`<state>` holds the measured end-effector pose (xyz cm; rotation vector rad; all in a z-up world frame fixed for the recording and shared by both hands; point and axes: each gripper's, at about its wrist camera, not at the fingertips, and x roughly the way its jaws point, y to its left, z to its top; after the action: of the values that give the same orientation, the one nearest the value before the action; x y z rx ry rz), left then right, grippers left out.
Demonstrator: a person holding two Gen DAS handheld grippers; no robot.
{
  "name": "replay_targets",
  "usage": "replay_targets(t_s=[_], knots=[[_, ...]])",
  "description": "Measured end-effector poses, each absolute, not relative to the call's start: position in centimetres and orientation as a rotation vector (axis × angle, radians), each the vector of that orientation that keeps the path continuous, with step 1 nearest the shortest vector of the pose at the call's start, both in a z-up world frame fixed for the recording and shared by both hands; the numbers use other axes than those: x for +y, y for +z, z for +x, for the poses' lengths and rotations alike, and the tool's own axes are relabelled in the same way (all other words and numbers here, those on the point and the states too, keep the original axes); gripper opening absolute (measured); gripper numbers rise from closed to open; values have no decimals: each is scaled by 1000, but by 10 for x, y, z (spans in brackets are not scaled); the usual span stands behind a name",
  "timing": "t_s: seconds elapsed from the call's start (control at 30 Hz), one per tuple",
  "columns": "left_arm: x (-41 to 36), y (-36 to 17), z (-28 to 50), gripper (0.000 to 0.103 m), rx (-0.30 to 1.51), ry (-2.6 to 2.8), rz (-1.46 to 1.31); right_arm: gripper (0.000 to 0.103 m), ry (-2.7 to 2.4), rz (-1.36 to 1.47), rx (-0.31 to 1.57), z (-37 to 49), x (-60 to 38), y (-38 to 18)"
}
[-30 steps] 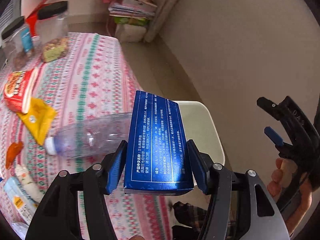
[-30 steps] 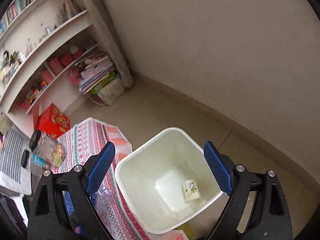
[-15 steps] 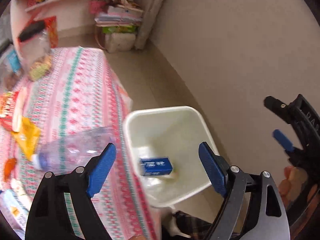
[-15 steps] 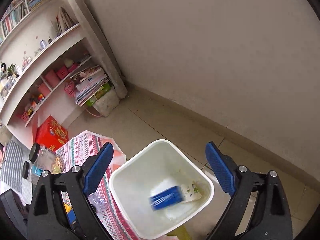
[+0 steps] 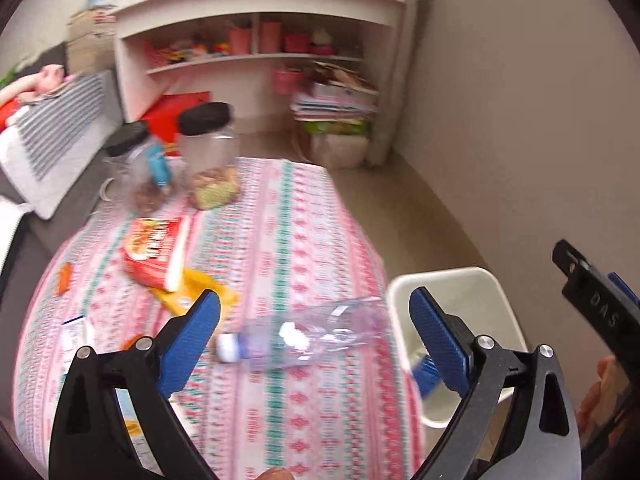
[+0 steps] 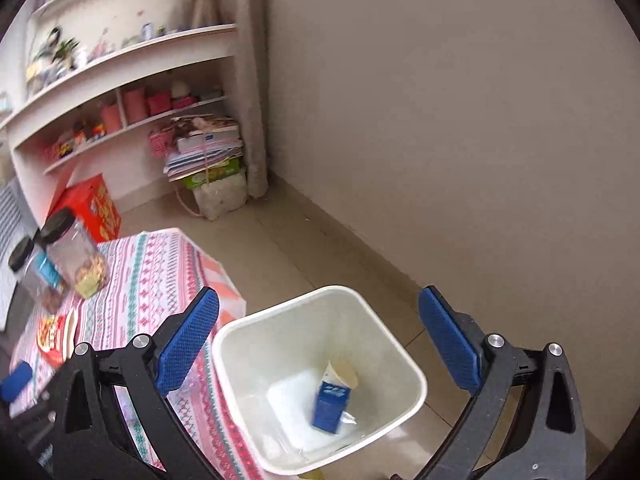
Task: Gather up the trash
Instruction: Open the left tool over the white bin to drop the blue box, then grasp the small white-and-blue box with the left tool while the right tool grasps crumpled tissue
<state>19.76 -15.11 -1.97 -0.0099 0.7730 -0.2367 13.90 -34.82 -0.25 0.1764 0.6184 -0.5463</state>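
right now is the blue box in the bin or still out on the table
In the bin. The right wrist view shows the blue box on the floor of the white bin, beside a paper cup.

Motion blur is smearing the clear bottle (image 5: 308, 338) lying on the table (image 5: 304, 216), so its label is not readable. The left claw (image 5: 314, 334) is covering the near edge of the yellow packet (image 5: 192, 286) and part of the white bin (image 5: 460, 280), leaving only a sliver of the blue box (image 5: 424, 366) showing beside its right finger. The two black-lidded jars (image 5: 208, 152) are blurring too much to name their contents. In the right wrist view, the blue box (image 6: 330, 404) is hiding the lower part of a pale cup (image 6: 342, 372), and the right claw (image 6: 318, 338) is cutting off the bin's (image 6: 400, 352) near rim.
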Motion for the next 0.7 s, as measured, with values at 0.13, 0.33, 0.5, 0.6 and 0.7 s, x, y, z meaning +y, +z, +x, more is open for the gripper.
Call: replay_targets(t_s=[0.13, 0.33, 0.5, 0.6, 0.7], knots=[[-121, -21, 198, 94, 772, -148, -16, 96, -489, 132, 649, 149, -316, -7], [-66, -40, 209, 94, 836, 0, -40, 96, -410, 65, 681, 164, -265, -16], [-18, -62, 221, 94, 923, 101, -85, 96, -359, 31, 724, 175, -229, -29], [12, -74, 230, 94, 981, 165, -97, 96, -316, 17, 749, 182, -207, -36], [45, -86, 241, 94, 1044, 225, -118, 96, -265, -10, 772, 185, -185, -42]])
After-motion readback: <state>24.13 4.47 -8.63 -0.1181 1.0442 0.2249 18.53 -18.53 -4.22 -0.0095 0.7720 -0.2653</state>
